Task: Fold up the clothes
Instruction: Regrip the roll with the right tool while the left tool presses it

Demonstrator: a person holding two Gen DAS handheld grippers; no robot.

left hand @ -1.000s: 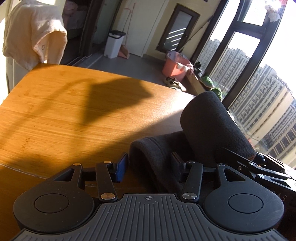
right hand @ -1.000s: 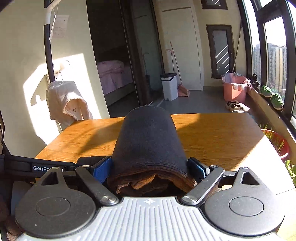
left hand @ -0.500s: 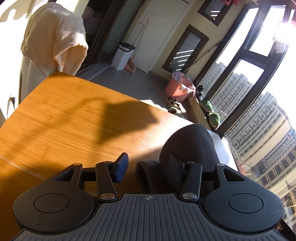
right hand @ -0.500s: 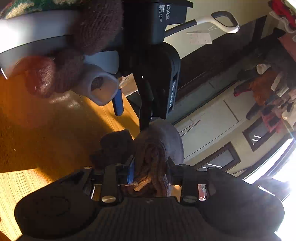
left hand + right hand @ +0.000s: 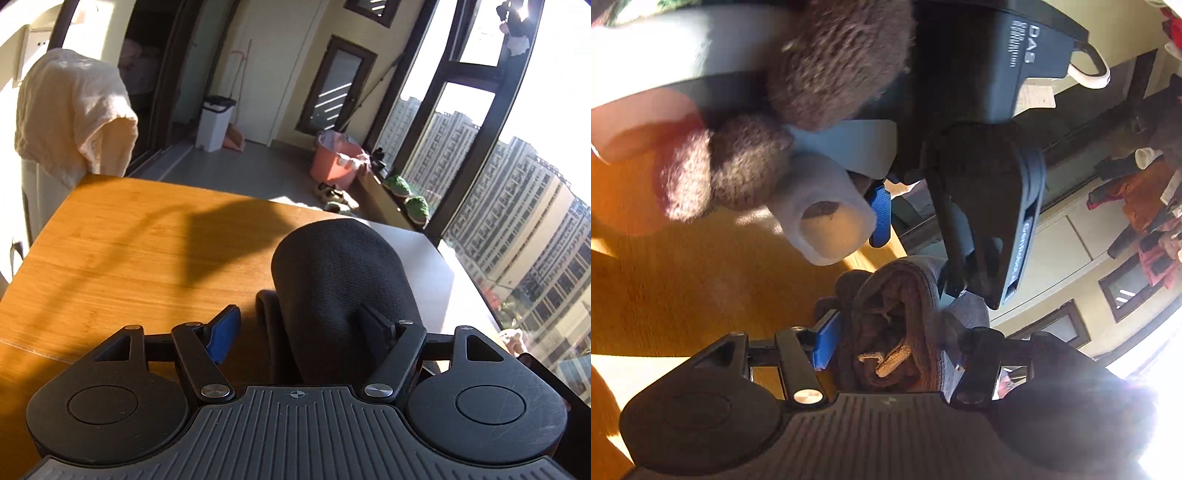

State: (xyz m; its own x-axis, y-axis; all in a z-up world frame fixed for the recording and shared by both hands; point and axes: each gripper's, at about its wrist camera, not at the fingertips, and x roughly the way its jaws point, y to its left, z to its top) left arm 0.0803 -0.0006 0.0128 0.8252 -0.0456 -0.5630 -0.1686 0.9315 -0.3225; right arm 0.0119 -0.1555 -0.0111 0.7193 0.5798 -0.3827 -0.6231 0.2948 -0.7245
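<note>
A dark rolled-up garment (image 5: 340,280) rises between the fingers of my left gripper (image 5: 299,328), which is open; the roll leans against the right finger (image 5: 376,328) and stands clear of the blue left pad (image 5: 221,332). In the right wrist view, turned on its side, my right gripper (image 5: 890,343) is shut on one end of the same garment (image 5: 897,291), whose brown inner folds show. The left gripper (image 5: 916,243) hangs just beyond it, held by a hand in a fuzzy brown sleeve (image 5: 834,62). The wooden table (image 5: 122,251) lies underneath.
A cream cloth (image 5: 74,110) hangs over a stand at the table's far left corner. Past the far edge are a white bin (image 5: 216,122), a pink bucket (image 5: 336,162) and shoes on the floor. Tall windows (image 5: 517,184) run along the right side.
My right gripper has rolled onto its side with the garment still clamped. The roll now stands upright between the left gripper's fingers, which have spread a little wider.
</note>
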